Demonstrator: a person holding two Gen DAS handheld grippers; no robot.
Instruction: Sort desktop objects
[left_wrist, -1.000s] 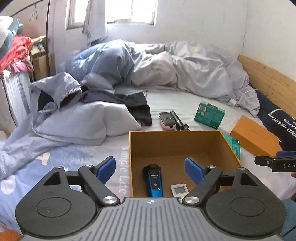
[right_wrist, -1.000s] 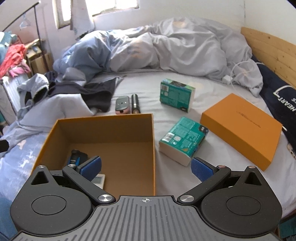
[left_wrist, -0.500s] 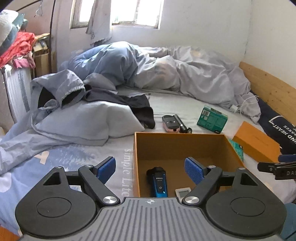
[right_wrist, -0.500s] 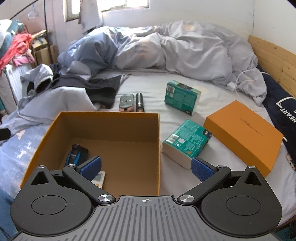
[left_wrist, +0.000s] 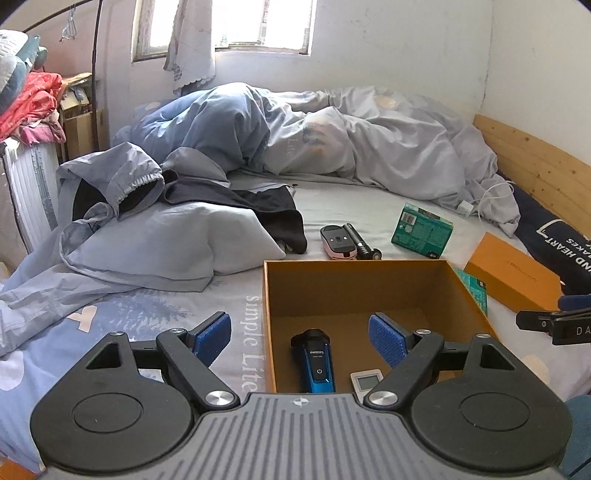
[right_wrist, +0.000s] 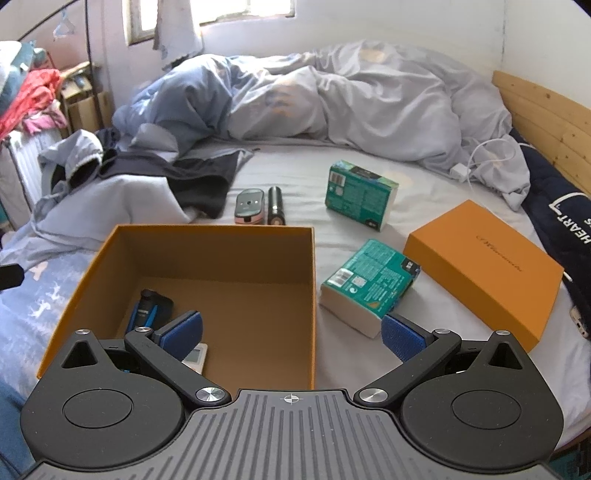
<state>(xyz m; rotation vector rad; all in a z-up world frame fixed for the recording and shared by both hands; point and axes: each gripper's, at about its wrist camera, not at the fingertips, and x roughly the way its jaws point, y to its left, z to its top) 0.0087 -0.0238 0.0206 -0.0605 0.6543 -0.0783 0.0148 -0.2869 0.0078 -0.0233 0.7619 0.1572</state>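
Note:
An open orange box (left_wrist: 354, 266) (right_wrist: 221, 236) sits on the bed and holds a blue shaver (left_wrist: 316, 363) (right_wrist: 146, 312) and a small white device (left_wrist: 365, 382) (right_wrist: 195, 356). My left gripper (left_wrist: 299, 338) hovers open over the box's near left corner, empty. My right gripper (right_wrist: 291, 330) is open and empty over the box's right wall. Beyond the box lie a pink mouse (left_wrist: 337, 242) (right_wrist: 250, 205) and a black cylinder (left_wrist: 362, 246) (right_wrist: 276, 210). Two green packs rest on the sheet, one upright (right_wrist: 360, 195) (left_wrist: 421, 230), one flat (right_wrist: 369, 282).
The orange lid (right_wrist: 480, 266) (left_wrist: 513, 271) lies right of the box. Rumpled duvet (right_wrist: 351, 99), a pillow (left_wrist: 166, 240) and dark clothes (left_wrist: 258, 206) crowd the back and left. A wooden headboard (right_wrist: 546, 110) and a white charger cable (right_wrist: 476, 158) are at the right.
The left wrist view has shifted so the box sits further right and lower, with more of the room above it showing. The right wrist view tilted slightly. Both grippers stayed open.

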